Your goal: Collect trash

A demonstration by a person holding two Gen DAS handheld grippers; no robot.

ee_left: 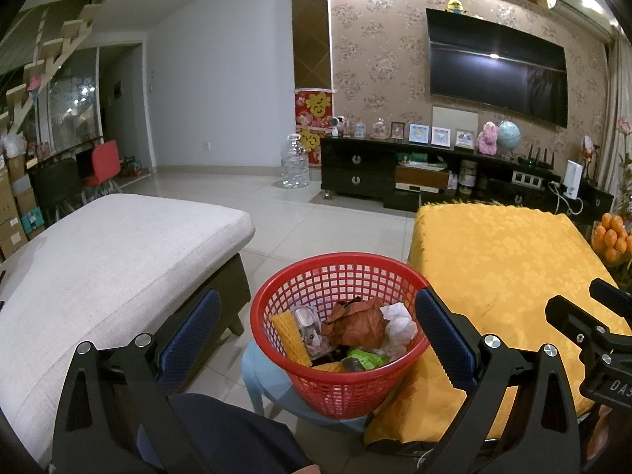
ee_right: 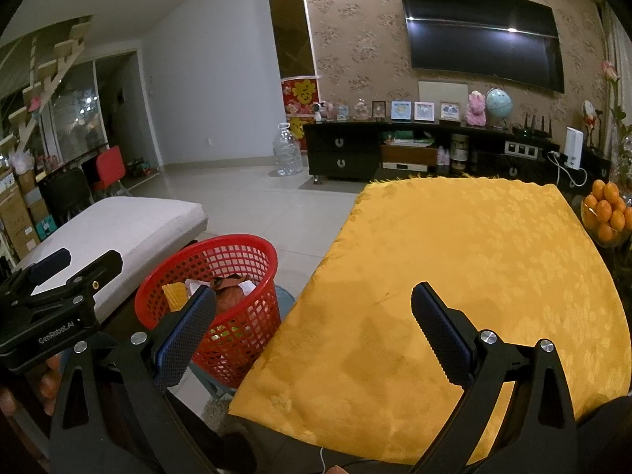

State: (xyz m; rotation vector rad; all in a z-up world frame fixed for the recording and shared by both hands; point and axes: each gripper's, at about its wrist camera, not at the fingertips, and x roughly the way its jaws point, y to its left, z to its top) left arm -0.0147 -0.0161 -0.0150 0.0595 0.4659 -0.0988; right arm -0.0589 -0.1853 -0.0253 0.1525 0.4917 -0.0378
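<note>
The desk (ee_right: 493, 276) is covered by a yellow patterned cloth, and its surface carries no loose items in either view. To its left stands an upholstered bench with a light grey cushion (ee_left: 110, 260). Between the two sits a red plastic mesh basket (ee_left: 316, 272), resting on a pale blue plastic stool (ee_left: 256, 379); the basket wall lies just beside the hanging edge of the yellow cloth.

The basket holds the collected trash:
- a crumpled brown paper (ee_left: 355, 324) at the centre;
- crumpled white tissue (ee_left: 401, 326) to the right of the paper;
- a yellow foam net sleeve (ee_left: 290, 333) against the left wall;
- a clear wrapper (ee_left: 310, 331) between the sleeve and the paper;
- a green wrapper (ee_left: 365, 357) low at the front.

The left tool (ee_left: 318, 339) hovers above the basket with its jaws spread wide, one blue pad on each side of the rim, and grips nothing. The right tool (ee_right: 312, 330) is positioned over the near-left edge of the desk, jaws likewise spread and empty; its left finger overlaps the basket in the right wrist view.

A bowl of oranges (ee_right: 606, 213) stands at the far right, beside the desk.
</note>
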